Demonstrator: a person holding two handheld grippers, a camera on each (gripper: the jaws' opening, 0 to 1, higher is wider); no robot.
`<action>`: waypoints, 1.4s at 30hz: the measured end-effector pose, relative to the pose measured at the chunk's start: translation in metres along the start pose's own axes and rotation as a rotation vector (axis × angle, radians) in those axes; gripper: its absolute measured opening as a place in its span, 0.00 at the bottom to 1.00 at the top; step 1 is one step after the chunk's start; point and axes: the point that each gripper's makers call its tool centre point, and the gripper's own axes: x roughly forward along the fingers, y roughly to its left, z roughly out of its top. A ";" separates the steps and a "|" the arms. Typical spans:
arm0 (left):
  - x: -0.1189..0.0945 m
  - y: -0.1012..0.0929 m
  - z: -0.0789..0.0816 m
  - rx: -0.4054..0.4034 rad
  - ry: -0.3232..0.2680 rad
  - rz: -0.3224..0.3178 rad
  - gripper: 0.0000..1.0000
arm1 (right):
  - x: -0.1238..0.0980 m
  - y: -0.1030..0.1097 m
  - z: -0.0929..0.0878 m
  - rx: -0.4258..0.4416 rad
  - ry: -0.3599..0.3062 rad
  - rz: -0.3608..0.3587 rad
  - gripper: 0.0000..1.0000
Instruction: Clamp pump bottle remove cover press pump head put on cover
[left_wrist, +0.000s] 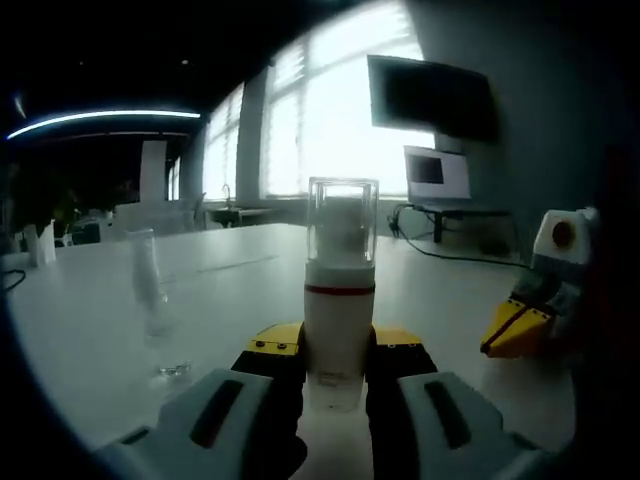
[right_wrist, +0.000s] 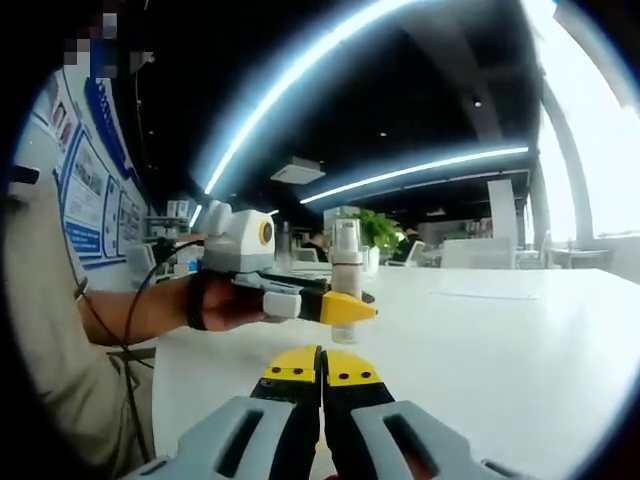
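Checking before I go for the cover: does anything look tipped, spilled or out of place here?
Nothing stands out. The pump bottle stands upright on the white table, clamped in the left gripper, clear cover on and straight. No spill shows. The right gripper is shut and apart from the bottle.

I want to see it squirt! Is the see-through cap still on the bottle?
On. In the left gripper view the clear cover sits over the pump head atop the upright pump bottle, which the left gripper clamps.
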 end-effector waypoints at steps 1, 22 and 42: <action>0.003 0.000 0.001 0.006 0.001 -0.004 0.14 | 0.000 0.000 0.000 -0.001 0.001 0.000 0.00; 0.046 0.012 0.010 0.006 0.003 0.074 0.14 | 0.001 0.000 0.001 0.011 -0.004 0.001 0.00; 0.094 0.025 -0.005 -0.055 0.030 0.093 0.14 | 0.001 -0.003 0.000 0.017 0.000 -0.012 0.00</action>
